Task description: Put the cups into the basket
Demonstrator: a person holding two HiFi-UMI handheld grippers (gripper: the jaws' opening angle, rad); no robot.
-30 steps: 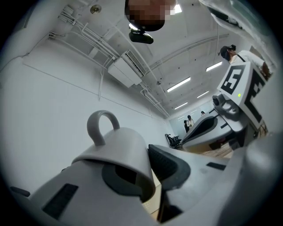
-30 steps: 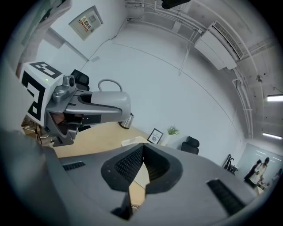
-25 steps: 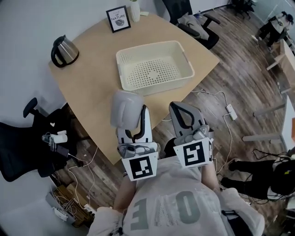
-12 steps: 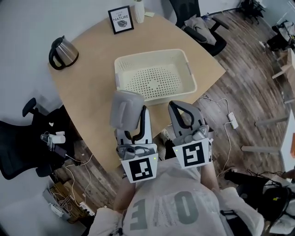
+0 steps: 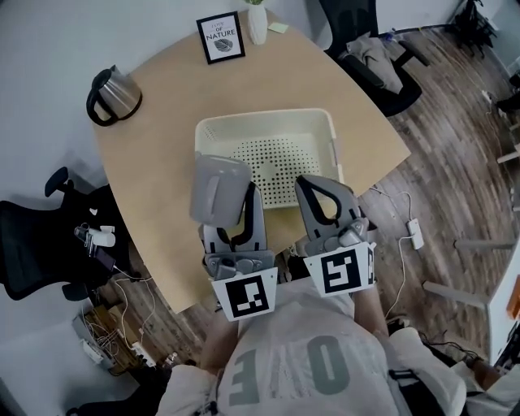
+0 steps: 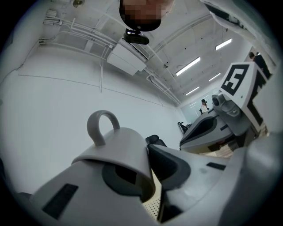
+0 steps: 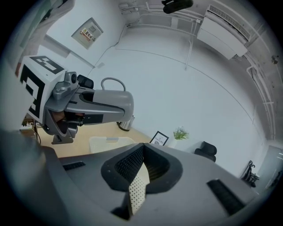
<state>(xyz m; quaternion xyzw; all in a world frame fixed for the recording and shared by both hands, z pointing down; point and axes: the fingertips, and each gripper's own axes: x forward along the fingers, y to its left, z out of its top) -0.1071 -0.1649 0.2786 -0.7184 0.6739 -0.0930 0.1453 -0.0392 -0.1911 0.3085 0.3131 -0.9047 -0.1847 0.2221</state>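
A cream perforated basket sits mid-table with nothing in it. My left gripper is shut on a grey cup and holds it over the basket's near left corner. In the left gripper view the cup lies between the jaws, handle up and mouth toward the camera. My right gripper hovers over the basket's near rim, shut with nothing in it. In the right gripper view its jaws meet at the tip, and the basket's holed floor shows through the gap.
On the tan table stand a steel kettle at the left edge, and a framed print and white vase at the far end. Black office chairs flank the table. Cables lie on the wood floor.
Both grippers have moved forward over the table, from short of its near edge to the basket's near rim. The cup stays in the left gripper; the right stays shut.
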